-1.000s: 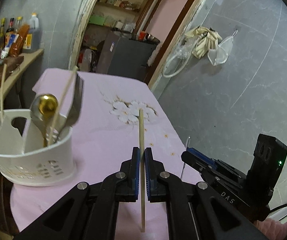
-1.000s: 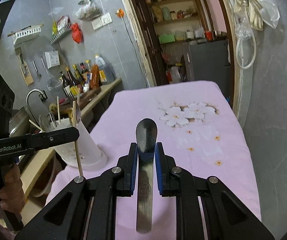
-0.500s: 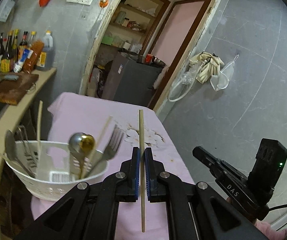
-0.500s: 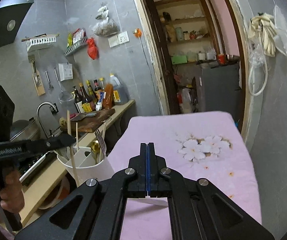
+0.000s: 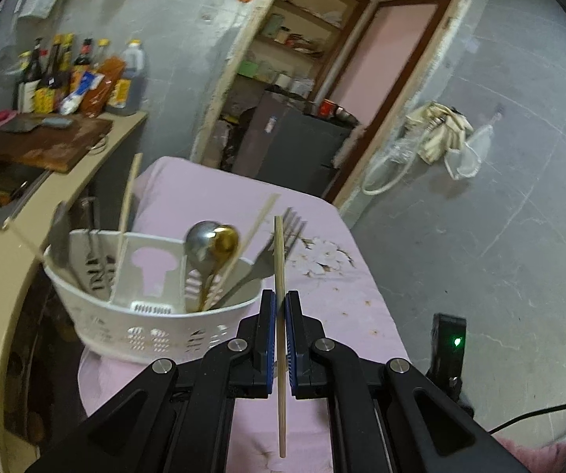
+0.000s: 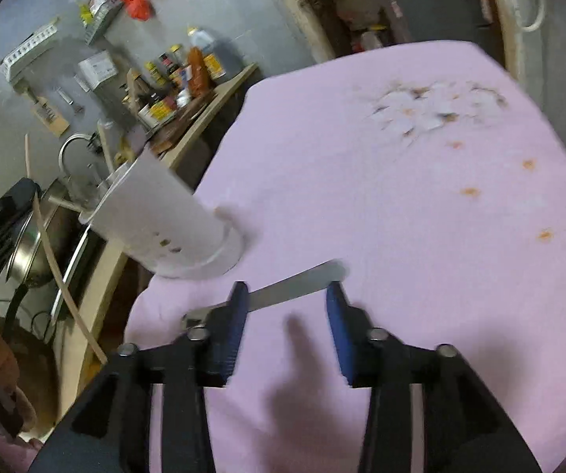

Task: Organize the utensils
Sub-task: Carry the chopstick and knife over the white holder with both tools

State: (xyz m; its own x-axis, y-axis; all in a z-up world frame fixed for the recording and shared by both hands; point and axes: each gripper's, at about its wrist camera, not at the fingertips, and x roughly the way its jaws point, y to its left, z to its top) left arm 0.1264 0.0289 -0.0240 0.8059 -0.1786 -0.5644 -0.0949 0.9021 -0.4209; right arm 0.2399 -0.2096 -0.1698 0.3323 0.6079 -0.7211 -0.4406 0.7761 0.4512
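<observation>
Pale wooden chopstick (image 5: 281, 315) upright, clamped in left gripper (image 5: 279, 339) beside white utensil holder (image 5: 156, 315), right gripper (image 6: 284, 323) just opening, jaws apart over steel utensil (image 6: 294, 285) flat on pink tablecloth (image 6: 401, 197).

chopstick (image 5: 281, 276): pale wood, matt, smooth, centre of the frame.
holder (image 5: 156, 315): white plastic, slightly glossy, with small holes in the wall, lower left.
spoons (image 5: 213, 242): polished metal, one silver and one gold, both shiny.
fork (image 5: 283, 236): grey metal, duller shine.
cloth (image 6: 361, 181): pink fabric, matt and soft, with a printed white flower pattern.
knife (image 6: 294, 289): flat metal, satin grey, blurred, lower centre.
pads (image 6: 338, 323): blue, ribbed, rubber-like, on black matt plastic.
cutting board (image 5: 42, 142): dark wood, worn and rough, upper left.
</observation>
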